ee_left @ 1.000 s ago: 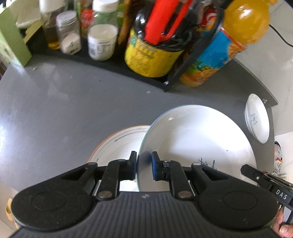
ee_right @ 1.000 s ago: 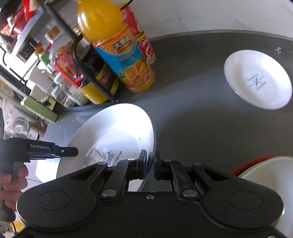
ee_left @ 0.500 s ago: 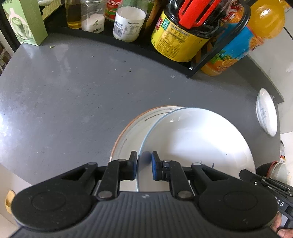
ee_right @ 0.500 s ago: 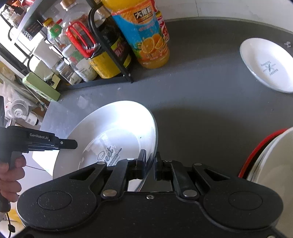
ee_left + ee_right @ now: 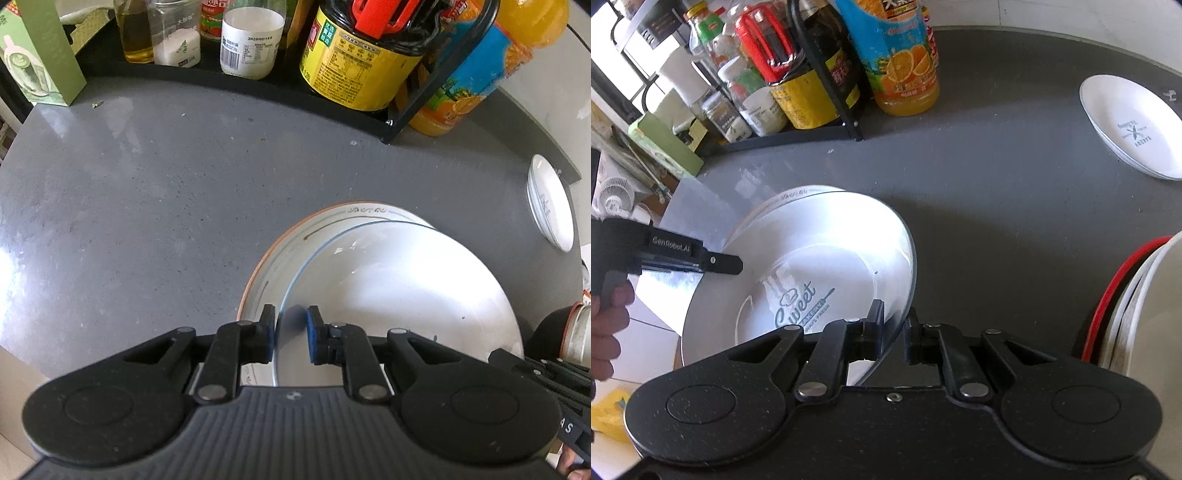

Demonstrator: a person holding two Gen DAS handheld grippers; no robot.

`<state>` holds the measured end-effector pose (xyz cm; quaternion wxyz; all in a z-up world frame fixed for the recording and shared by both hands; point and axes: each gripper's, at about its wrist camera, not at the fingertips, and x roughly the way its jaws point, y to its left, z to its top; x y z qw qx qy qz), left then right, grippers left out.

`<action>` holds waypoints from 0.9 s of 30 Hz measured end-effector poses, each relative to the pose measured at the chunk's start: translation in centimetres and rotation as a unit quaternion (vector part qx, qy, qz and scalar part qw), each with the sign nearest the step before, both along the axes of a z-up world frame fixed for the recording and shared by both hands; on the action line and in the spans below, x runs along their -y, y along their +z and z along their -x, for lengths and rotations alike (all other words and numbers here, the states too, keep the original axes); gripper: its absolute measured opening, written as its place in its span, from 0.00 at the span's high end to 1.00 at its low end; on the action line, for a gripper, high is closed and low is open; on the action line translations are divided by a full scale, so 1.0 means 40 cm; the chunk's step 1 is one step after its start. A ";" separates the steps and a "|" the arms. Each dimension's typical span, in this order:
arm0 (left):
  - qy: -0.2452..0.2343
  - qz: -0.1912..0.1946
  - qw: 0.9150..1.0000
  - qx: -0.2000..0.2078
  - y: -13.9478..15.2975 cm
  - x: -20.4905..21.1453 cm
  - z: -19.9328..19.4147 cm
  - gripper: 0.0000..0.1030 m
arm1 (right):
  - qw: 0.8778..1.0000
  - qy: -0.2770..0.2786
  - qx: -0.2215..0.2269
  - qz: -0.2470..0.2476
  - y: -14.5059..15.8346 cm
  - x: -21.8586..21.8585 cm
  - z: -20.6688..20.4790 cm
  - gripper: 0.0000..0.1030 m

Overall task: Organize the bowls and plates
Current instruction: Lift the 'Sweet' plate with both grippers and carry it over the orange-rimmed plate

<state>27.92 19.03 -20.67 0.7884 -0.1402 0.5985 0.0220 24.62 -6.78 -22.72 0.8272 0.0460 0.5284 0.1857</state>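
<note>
1. Left gripper (image 5: 290, 339): jaws slightly parted astride the near rim of the white plate (image 5: 399, 295); grasp uncertain.
2. Right gripper (image 5: 894, 334): likewise straddling the plate's opposite rim (contact unclear).
3. Plate: tilted over a brown-rimmed plate (image 5: 295, 240) on the grey table (image 5: 147, 192).
4. Bottle rack (image 5: 436, 96) stands beyond; a small dish (image 5: 1134, 125) lies well apart.

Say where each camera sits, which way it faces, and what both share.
Left wrist: on the left claw, looking along its fingers over the white plate it grips, toward the condiment rack.
Right wrist: on the right claw, gripping the white plate's opposite rim, facing the left claw and the hand holding it.
Shared: the white plate, orange juice bottle, small white plate.
</note>
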 end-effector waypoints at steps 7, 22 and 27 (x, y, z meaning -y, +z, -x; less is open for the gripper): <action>-0.027 -0.028 0.999 0.012 -0.004 0.021 -0.004 0.83 | 1.000 0.012 0.001 0.021 -0.003 -0.013 0.005 0.88; -0.036 -0.052 0.998 0.017 -0.008 0.039 0.008 0.82 | 1.000 -0.005 -0.026 -0.007 0.020 0.014 0.021 0.86; -0.037 -0.053 0.998 0.016 -0.009 0.041 0.004 0.82 | 1.000 -0.009 -0.021 -0.022 0.020 0.033 0.027 0.91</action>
